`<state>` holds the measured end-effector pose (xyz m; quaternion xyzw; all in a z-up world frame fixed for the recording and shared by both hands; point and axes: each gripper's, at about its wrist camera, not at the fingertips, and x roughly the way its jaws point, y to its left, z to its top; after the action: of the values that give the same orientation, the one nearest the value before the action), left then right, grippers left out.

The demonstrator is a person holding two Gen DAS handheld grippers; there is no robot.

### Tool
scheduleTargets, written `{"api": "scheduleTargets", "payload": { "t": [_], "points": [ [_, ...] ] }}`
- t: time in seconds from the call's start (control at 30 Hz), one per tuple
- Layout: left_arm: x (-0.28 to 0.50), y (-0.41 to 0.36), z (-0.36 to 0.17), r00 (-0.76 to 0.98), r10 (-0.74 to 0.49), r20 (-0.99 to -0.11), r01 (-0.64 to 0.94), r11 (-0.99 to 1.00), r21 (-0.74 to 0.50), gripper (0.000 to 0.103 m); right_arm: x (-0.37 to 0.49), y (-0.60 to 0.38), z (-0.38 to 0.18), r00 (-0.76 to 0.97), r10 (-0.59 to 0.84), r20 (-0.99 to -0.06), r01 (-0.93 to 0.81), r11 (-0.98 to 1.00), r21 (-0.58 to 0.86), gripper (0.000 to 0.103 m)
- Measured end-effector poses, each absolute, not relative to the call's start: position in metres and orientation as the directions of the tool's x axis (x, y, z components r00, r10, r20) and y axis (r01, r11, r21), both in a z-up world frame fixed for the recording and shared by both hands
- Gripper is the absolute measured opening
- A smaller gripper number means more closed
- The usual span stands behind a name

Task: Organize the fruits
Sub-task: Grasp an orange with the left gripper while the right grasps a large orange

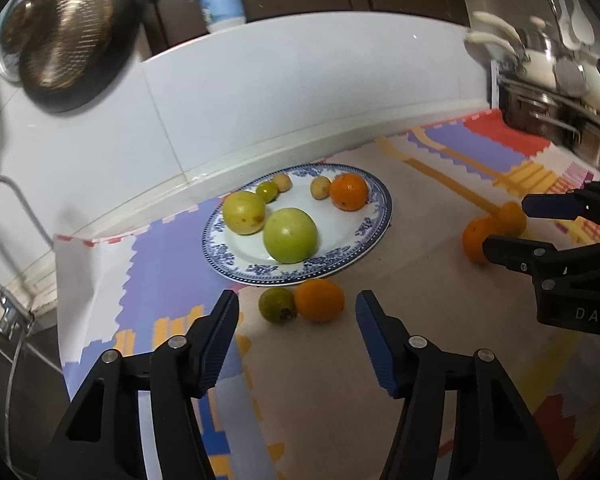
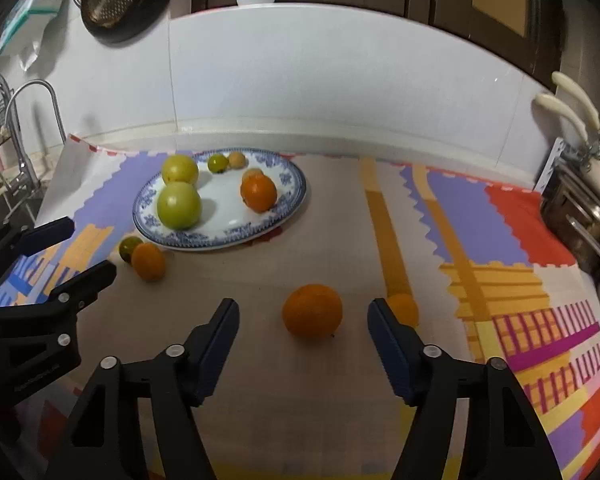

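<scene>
A blue-patterned plate (image 1: 374,232) (image 2: 287,200) on the mat holds a green apple (image 1: 289,235) (image 2: 179,205), a yellow-green apple (image 1: 243,212) (image 2: 179,169), an orange (image 1: 348,191) (image 2: 258,192) and small fruits. My left gripper (image 1: 297,310) is open, just short of a small green fruit (image 1: 276,305) (image 2: 129,248) and a small orange (image 1: 319,300) (image 2: 148,261) lying in front of the plate. My right gripper (image 2: 303,316) (image 1: 504,224) is open around a loose orange (image 2: 312,311) (image 1: 472,240). A smaller orange (image 2: 402,308) (image 1: 512,216) lies just right of it.
A colourful mat (image 1: 440,280) (image 2: 480,240) covers the counter. A white tiled wall (image 1: 259,92) rises behind the plate. A faucet and sink (image 2: 23,140) are at the left. Steel pots (image 1: 560,120) (image 2: 580,216) stand at the right. A dark pan with strainers (image 1: 67,32) hangs on the wall.
</scene>
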<state>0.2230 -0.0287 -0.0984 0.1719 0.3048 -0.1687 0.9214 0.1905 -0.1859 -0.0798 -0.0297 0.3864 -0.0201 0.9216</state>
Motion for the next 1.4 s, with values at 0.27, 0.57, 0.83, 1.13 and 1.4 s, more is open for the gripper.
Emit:
{"api": "scheduleTargets", "payload": {
  "t": [0.27,0.57,0.83,1.13,1.4],
  "points": [
    [0.238,-0.044,-0.117,0.722,-0.187,-0.667,0.461,0.848,0.261,0.050,0.204,-0.193,-0.093,0.663,-0.051,-0.747,0.016,0.998,-0.054,0.060],
    [0.246,-0.053,-0.123,0.715,-0.186,-0.673,0.482,0.829,0.283,0.040,0.215,-0.197,-0.100,0.647,-0.042,-0.761,0.013,0.999,-0.044,0.056],
    [0.252,-0.058,-0.127,0.703,-0.177,-0.689,0.494,0.819,0.293,0.036,0.220,-0.199,-0.106,0.633,-0.023,-0.773,0.010,1.000,-0.021,0.048],
    [0.256,-0.060,-0.128,0.704,-0.166,-0.691,0.489,0.818,0.302,0.035,0.221,-0.201,-0.108,0.629,-0.031,-0.777,0.017,1.000,-0.026,0.042],
    [0.253,-0.057,-0.122,0.697,-0.188,-0.692,0.490,0.830,0.268,0.035,0.218,-0.196,-0.102,0.640,-0.006,-0.769,-0.002,1.000,-0.009,0.042]
  ]
}}
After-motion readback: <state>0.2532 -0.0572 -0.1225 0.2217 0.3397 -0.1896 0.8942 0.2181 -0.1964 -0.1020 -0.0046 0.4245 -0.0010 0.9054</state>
